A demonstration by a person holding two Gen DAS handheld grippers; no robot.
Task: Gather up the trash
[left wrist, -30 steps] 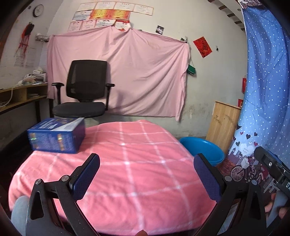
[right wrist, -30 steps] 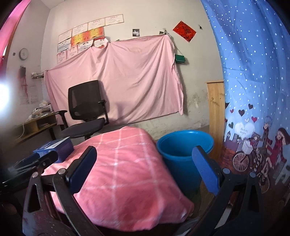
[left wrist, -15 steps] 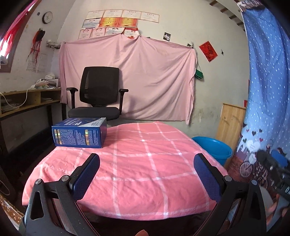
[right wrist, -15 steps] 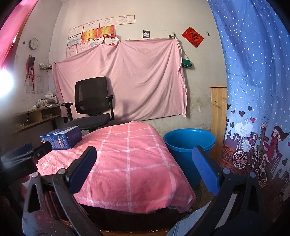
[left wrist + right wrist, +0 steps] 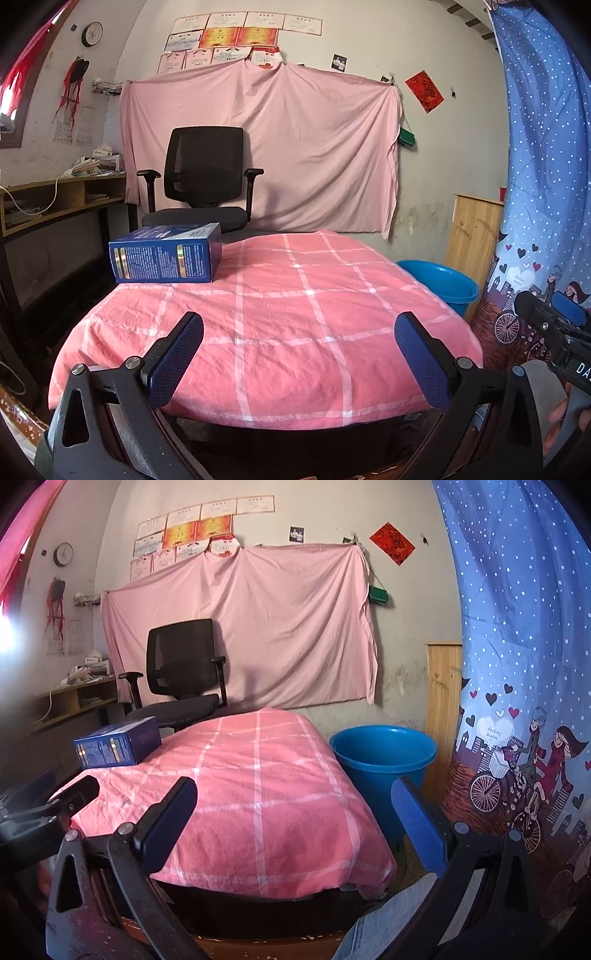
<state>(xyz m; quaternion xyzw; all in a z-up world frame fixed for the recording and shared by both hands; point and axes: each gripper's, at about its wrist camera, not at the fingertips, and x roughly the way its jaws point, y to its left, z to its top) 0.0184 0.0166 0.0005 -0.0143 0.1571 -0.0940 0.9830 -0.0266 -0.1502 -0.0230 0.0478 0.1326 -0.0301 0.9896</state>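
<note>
A dark blue cardboard box (image 5: 166, 256) lies on its side at the far left of a round table covered with a pink checked cloth (image 5: 295, 314); it also shows in the right wrist view (image 5: 116, 747). A blue plastic bucket (image 5: 382, 755) stands on the floor right of the table, also seen in the left wrist view (image 5: 439, 282). My left gripper (image 5: 299, 354) is open and empty, held low at the table's near edge. My right gripper (image 5: 295, 823) is open and empty, near the table's front right.
A black office chair (image 5: 205, 184) stands behind the table before a pink sheet on the wall. A wooden desk (image 5: 55, 203) runs along the left wall. A wooden panel (image 5: 472, 236) and a blue dotted curtain (image 5: 517, 664) stand at the right.
Both grippers have drawn back from the table and dropped lower. The box and bucket now look farther away. Both grippers stay open.
</note>
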